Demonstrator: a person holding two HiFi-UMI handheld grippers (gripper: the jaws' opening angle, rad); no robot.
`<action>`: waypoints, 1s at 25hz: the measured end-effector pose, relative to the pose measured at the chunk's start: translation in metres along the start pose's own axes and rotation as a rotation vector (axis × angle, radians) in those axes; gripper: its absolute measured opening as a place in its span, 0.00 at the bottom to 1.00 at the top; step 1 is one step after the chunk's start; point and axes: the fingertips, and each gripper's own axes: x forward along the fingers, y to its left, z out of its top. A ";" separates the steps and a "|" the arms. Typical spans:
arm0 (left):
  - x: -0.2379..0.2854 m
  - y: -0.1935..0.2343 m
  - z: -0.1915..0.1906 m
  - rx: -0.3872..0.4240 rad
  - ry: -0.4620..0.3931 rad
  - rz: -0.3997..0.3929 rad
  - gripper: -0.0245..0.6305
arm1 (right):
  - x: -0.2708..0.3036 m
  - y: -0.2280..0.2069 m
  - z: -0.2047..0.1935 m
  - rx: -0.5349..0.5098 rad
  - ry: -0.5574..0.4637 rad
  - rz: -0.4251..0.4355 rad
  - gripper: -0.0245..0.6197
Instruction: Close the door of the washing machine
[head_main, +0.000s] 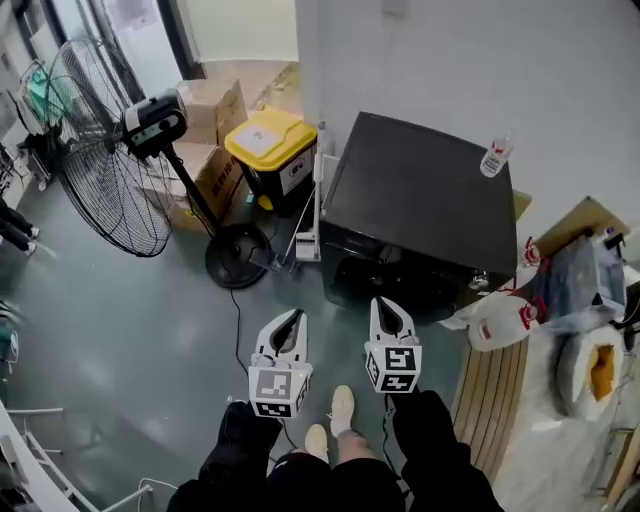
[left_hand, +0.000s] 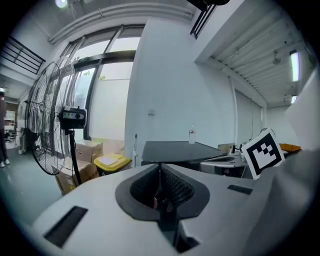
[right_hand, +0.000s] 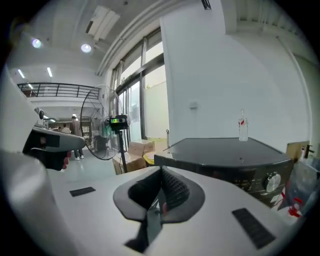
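1. Only the head view shows both claws together. The left gripper (head_main: 296, 315) and the right gripper (head_main: 386, 303) are side by side, each with its jaws pressed together on nothing.
2. The washing machine (head_main: 420, 190) stands just ahead of both claw tips, the right claw nearer its front. That front is dark from above, so I cannot tell how the door sits.
3. The right gripper view alone shows a dial (right_hand: 272, 180) on the machine's front panel, ahead and right of the closed claw (right_hand: 162, 181). It also catches the other claw (right_hand: 50, 145) far off to the left.
4. The left gripper view shows its own closed jaws (left_hand: 161, 176) below the machine's top edge (left_hand: 175, 148). The right claw's marker cube (left_hand: 263, 152) is to the right.
5. Counts from the head view:
   - one clear bottle (head_main: 495, 158) on the machine's top, beyond the right claw
   - one standing fan (head_main: 110, 190) and one yellow-lidded bin (head_main: 270, 140), ahead and left of the left claw
   - two cardboard boxes (head_main: 215, 105) behind the bin
   - one white jug (head_main: 500, 320) right of the right claw
   - two marker cubes, one on each claw
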 end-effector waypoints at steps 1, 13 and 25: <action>-0.011 -0.004 0.011 0.007 -0.011 -0.005 0.08 | -0.014 0.003 0.011 -0.007 -0.012 0.001 0.06; -0.129 -0.046 0.084 0.058 -0.089 -0.062 0.08 | -0.166 0.038 0.088 -0.032 -0.127 -0.041 0.06; -0.211 -0.070 0.082 0.090 -0.091 -0.113 0.08 | -0.277 0.067 0.095 -0.060 -0.183 -0.100 0.06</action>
